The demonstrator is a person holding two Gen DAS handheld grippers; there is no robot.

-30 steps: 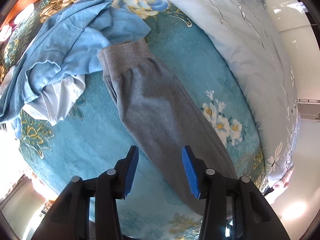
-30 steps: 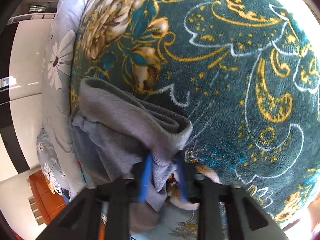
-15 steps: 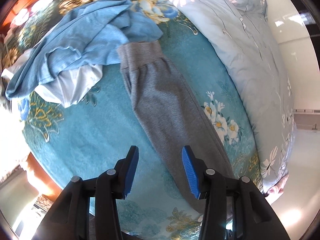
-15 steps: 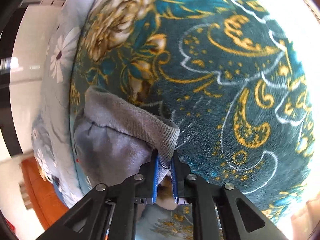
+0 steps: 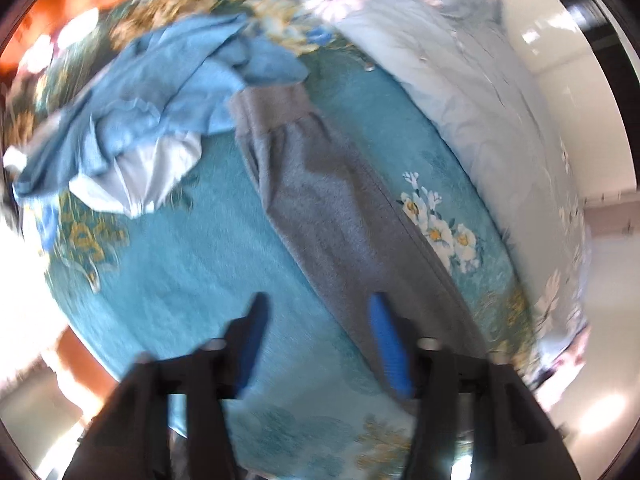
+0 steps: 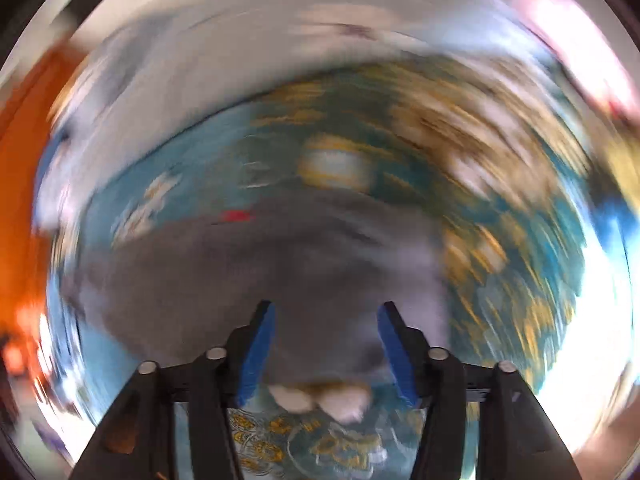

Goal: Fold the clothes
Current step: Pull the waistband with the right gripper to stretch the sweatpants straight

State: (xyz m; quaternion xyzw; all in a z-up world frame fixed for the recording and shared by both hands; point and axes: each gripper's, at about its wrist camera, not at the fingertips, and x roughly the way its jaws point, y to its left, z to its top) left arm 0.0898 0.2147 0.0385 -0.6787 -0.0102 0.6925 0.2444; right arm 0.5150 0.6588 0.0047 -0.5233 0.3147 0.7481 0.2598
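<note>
Released since a second ago, the grey trousers (image 5: 344, 216) lie on the teal blanket (image 5: 168, 264). Both the right gripper (image 6: 326, 312) and left gripper (image 5: 316, 312) are opening, empty. Right view is badly smeared.

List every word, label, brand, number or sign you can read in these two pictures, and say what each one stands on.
None can be read.
The grey trousers show no print.
A small red mark at the edge of the grey cloth in the right wrist view may be a tag; too blurred to read.
</note>
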